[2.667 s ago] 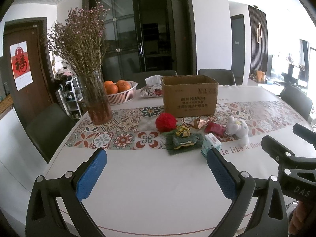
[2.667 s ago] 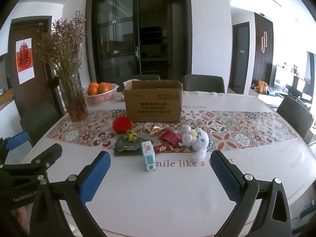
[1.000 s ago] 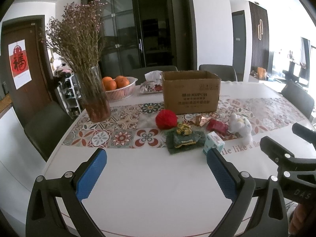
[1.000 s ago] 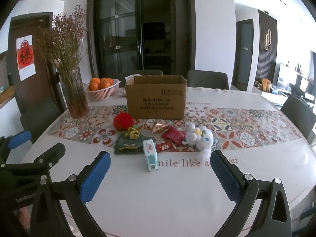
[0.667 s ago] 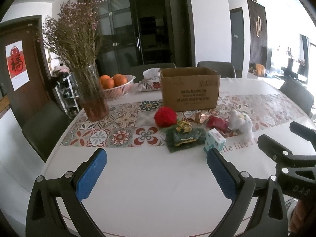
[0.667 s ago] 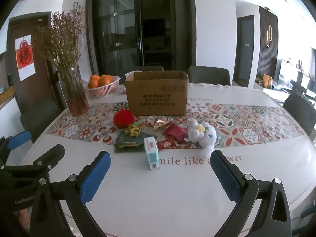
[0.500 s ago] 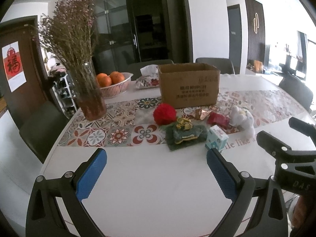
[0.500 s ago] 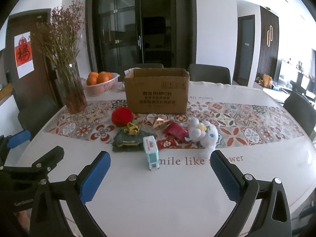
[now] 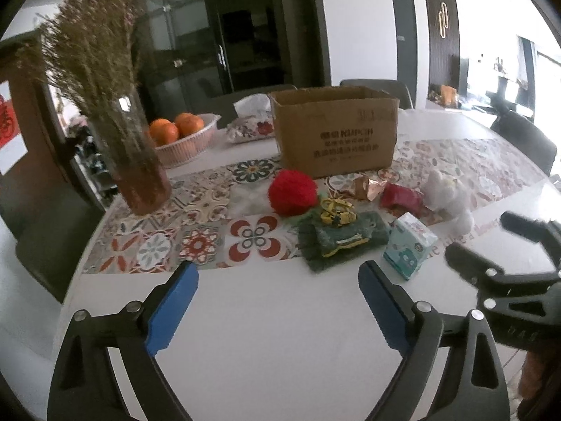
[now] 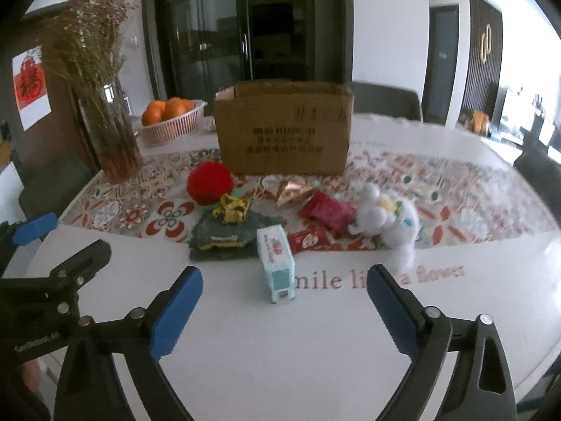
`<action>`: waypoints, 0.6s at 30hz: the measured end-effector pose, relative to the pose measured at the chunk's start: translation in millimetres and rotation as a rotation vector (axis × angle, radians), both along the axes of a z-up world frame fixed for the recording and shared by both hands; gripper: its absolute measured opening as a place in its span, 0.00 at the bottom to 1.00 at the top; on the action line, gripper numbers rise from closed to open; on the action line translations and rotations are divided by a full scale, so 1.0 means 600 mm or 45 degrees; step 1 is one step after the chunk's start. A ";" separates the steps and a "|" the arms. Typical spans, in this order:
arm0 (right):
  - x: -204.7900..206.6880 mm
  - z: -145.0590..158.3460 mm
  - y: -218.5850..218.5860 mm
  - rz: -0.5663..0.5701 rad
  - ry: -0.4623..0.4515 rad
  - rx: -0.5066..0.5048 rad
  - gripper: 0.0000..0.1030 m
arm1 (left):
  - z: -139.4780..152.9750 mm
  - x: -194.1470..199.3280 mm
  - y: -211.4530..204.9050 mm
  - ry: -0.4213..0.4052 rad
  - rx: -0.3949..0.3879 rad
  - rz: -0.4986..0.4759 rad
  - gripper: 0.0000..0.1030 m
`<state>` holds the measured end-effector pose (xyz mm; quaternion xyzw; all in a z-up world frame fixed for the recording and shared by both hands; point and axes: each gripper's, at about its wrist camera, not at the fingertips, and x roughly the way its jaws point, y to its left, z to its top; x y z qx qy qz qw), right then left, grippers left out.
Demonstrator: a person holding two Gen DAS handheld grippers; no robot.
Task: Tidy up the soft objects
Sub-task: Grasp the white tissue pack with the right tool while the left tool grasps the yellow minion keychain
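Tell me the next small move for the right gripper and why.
Probably ease the right gripper forward and rightward toward the white plush toy: its jaws, just narrowed, stand open and empty, the toy lies loose on the table, and the cardboard box waits open behind it.

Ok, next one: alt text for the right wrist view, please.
An open right hand-held gripper, nothing between its blue pads, points at a white table holding a teal carton, white plush toy, red pom-pom, green pouch and red snack packets before a cardboard box. The left hand-held gripper shows at the left edge.
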<state>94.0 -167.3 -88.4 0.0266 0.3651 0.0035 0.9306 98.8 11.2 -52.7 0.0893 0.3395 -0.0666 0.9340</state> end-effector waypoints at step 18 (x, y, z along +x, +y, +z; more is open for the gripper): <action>0.073 -0.079 0.004 -0.007 0.121 0.097 0.72 | -0.058 0.128 -0.035 0.026 -0.107 -0.264 0.86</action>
